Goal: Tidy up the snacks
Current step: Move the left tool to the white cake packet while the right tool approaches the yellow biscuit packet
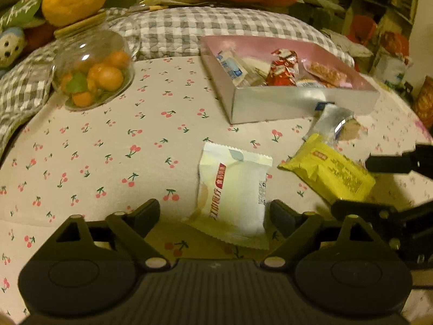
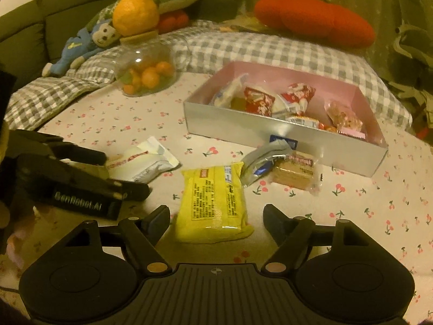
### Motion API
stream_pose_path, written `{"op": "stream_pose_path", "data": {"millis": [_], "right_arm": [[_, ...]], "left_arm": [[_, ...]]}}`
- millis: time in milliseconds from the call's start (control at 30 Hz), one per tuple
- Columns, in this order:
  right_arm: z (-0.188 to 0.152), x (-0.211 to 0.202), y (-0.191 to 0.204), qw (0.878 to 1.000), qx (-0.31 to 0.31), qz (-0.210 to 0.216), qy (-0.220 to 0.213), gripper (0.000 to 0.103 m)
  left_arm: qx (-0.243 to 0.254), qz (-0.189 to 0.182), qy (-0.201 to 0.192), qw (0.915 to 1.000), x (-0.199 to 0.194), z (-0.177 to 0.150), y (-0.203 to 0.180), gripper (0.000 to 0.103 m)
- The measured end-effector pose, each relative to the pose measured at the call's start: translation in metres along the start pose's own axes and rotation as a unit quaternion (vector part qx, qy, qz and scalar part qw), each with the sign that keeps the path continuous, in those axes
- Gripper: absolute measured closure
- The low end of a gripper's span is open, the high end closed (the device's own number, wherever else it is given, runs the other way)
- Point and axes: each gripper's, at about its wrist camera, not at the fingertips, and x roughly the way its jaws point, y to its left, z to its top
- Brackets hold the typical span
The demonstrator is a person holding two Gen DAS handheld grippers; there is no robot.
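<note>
The left claw (image 1: pixel 213 211) stands released, its fingers straddling the white crinkled snack packet (image 1: pixel 232 189); the right claw (image 2: pixel 216 216) likewise gapes around the yellow plastic-wrapped snack pack (image 2: pixel 213 200). Both lie on the bed, near the pink-lined silver cardboard box (image 2: pixel 284 132). Likely next: clench, lift, carry boxward.

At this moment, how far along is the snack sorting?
Partly done. Several snacks already lie in the pink box. Nothing is gripped: the left gripper stands open around the white packet, and the right gripper stands open around the yellow packet. Those two, the silver wrapper and the wafer pack remain on the sheet.
</note>
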Motion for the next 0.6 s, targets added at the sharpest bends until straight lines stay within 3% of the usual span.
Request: {"op": "stream_pose_path", "data": {"millis": [100, 233, 367, 500, 600], "right_arm": [[-0.001, 0.003, -0.001, 1.0, 0.0, -0.001, 0.004, 0.025], [-0.002, 0.009, -0.003, 1.0, 0.002, 0.001, 0.013, 0.025], [-0.004, 0.011, -0.005, 1.0, -0.005, -0.004, 0.01, 0.017], [-0.005, 0.014, -0.006, 1.0, -0.004, 0.003, 0.018, 0.0], [-0.005, 0.017, 0.002, 0.999, -0.036, -0.006, 0.029, 0.0]], "left_arm": [[0.002, -0.001, -0.002, 1.0, 0.002, -0.001, -0.001, 0.003], [0.003, 0.003, -0.001, 1.0, 0.004, -0.001, 0.0, 0.0], [0.002, 0.004, -0.006, 1.0, 0.003, -0.003, 0.0, 0.0], [0.003, 0.002, -0.004, 1.0, 0.004, -0.003, 0.0, 0.0], [0.006, 0.0, 0.002, 1.0, 0.004, -0.001, 0.0, 0.0]]}}
